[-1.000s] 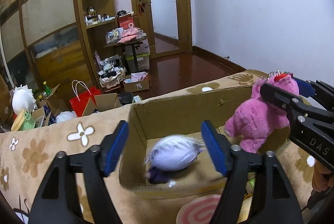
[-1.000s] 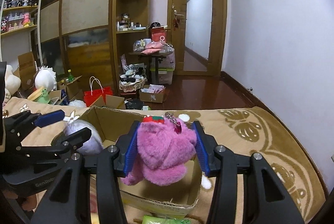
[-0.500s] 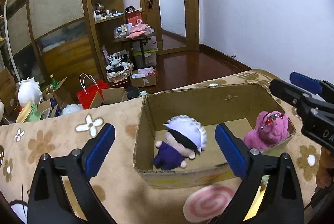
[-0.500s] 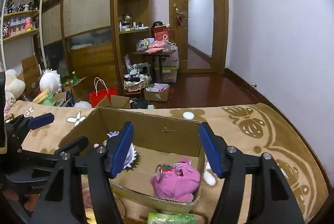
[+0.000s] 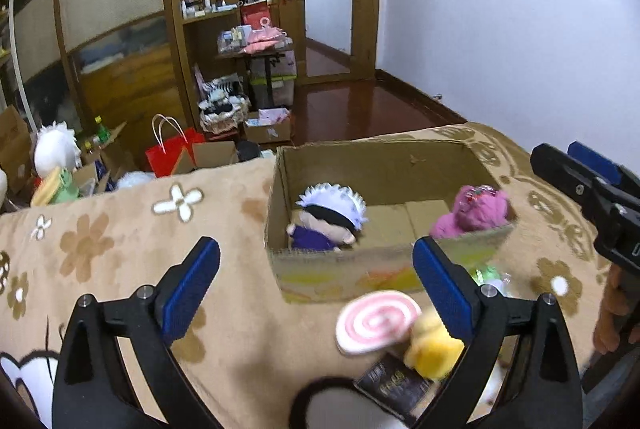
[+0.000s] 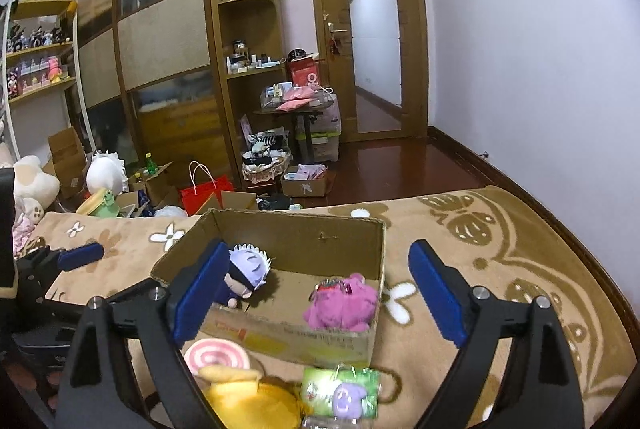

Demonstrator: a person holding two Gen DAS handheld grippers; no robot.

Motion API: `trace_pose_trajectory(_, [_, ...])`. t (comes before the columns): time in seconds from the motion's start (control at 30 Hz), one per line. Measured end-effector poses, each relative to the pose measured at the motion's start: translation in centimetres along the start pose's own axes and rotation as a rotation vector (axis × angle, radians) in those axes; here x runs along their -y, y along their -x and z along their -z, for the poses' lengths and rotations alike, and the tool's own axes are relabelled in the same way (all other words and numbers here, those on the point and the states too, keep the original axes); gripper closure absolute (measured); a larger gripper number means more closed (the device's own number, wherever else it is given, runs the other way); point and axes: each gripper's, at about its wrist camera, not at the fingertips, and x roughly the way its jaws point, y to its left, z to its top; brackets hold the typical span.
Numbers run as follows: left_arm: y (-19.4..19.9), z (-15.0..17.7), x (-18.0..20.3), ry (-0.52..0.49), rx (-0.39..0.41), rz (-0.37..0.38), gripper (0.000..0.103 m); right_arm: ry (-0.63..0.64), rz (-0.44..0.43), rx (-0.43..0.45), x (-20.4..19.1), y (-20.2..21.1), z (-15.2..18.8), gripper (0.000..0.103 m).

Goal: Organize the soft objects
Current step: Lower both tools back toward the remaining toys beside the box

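Left gripper (image 5: 316,285): jaws wide apart, holding nothing, poised over the blanket (image 5: 100,241) just short of the box (image 5: 344,269). Right gripper (image 6: 314,293): likewise spread and empty, above the box's near wall. Box: open cardboard, on the blanket; holds a white-haired doll (image 5: 328,215) at its left end and a pink plush (image 6: 344,303) at its right, well apart. Outside, against the near wall: a swirl plush (image 5: 376,321), a yellow plush (image 6: 248,397) touching it, and a green packet (image 6: 340,391) beside that. Step judged: between picks, two items boxed, three left. Next move calls for lowering one gripper over a loose plush, probably the swirl, and closing gently on its soft body. Writing: printing on the packet and on a dark card (image 5: 394,385) under the yellow plush, too blurred to read.
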Motion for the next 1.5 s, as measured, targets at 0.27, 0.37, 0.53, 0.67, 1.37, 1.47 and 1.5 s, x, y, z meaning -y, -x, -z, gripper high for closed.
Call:
trace_pose_trajectory(0.27, [2.7,1.7,-0.2,0.009,-0.035,-0.004,0.004,-0.011,0.016,0.001,-0.2,2.8,0.5,0.000])
trace_pose_trajectory(0.37, [3.1,2.4,0.0,0.005,-0.077,0.016,0.004,-0.019,0.014,-0.017,-0.4,3.5,0.9,0.000])
trace_pose_trajectory(0.53, [3.7,3.5,0.8,-0.012,-0.116,0.033,0.004,-0.047,0.012,-0.085,-0.1,4.1,2.2,0.000])
trace_pose_trajectory(0.67, [3.2,4.1,1.4,-0.026,-0.162,0.042,0.004,-0.068,0.047,-0.165,0.3,4.2,3.2,0.000])
trace_pose_trajectory(1.37, [-5.0,6.8,1.2,0.027,-0.521,0.129,0.004,0.025,0.053,-0.516,-1.3,-0.3,9.2,0.000])
trace_pose_trajectory(1.47, [-5.8,7.0,1.3,0.030,-0.548,0.134,0.004,0.048,0.050,-0.560,-1.6,-1.0,9.9,0.000])
trace_pose_trajectory(1.5, [-6.0,7.1,1.4,0.025,-0.560,0.141,0.004,0.054,0.049,-0.577,-1.6,-1.3,10.2,0.000])
